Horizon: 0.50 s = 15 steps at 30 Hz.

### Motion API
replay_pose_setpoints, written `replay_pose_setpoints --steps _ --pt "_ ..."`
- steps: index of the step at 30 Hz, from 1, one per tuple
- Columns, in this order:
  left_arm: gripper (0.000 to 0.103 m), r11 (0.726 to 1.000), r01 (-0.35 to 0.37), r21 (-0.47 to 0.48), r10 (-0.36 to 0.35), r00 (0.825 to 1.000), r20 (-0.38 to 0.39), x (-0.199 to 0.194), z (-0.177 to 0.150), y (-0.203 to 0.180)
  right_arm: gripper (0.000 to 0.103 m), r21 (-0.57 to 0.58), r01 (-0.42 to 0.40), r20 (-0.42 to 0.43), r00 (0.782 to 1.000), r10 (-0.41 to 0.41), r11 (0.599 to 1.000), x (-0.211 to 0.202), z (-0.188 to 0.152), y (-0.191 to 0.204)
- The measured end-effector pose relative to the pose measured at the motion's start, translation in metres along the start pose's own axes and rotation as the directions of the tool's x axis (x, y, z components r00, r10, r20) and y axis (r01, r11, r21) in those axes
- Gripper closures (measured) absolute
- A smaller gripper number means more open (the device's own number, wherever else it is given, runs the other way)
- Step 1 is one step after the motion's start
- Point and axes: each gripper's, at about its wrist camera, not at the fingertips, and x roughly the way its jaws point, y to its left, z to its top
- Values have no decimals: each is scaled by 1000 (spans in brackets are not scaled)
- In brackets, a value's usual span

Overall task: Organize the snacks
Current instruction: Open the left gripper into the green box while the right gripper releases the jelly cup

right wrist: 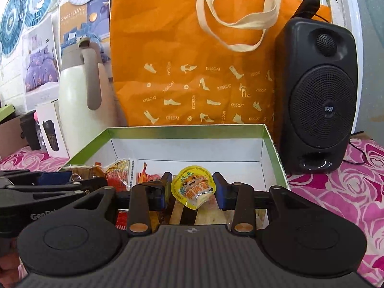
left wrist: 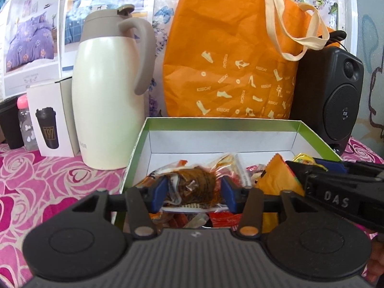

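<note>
On your far left stand the boxed cup (left wrist: 51, 122) and the cream thermos jug (left wrist: 108, 100), well clear of the work, so ignore them. Your left gripper (left wrist: 193, 188) is clamped on a clear-wrapped brown snack (left wrist: 194, 184), held over the near left part of the open green-rimmed box (left wrist: 216, 120), where other packets already lie heaped. Lower it onto a flatter spot before you let go, so it does not roll onto its neighbours. Moving right, your right gripper (right wrist: 190, 188) has its blue pads (right wrist: 219, 190) around a yellow-lidded jelly cup (right wrist: 192, 186); the left pad touches it, but whether the right one does I cannot tell, so test the grip gently. The right half of the box looks barer: set the cup there, lid up. Keep your two tools apart, since they sit close together, and mind the speaker (right wrist: 316, 91) just beside the box's right wall.
</note>
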Motion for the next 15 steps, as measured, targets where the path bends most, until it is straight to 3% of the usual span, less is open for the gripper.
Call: replay_pose_setpoints --steps 11,14,15 --pt "43 999 -28 19 27 999 29 -13 3 1 35 -26 28 -34 999 -28 999 6 3 2" --pt "42 999 -34 22 33 999 30 -15 3 1 26 -33 36 -38 999 -37 999 7 4 2" --pt "42 999 -33 24 32 999 32 -16 3 1 14 -34 40 -36 998 -41 999 7 5 2"
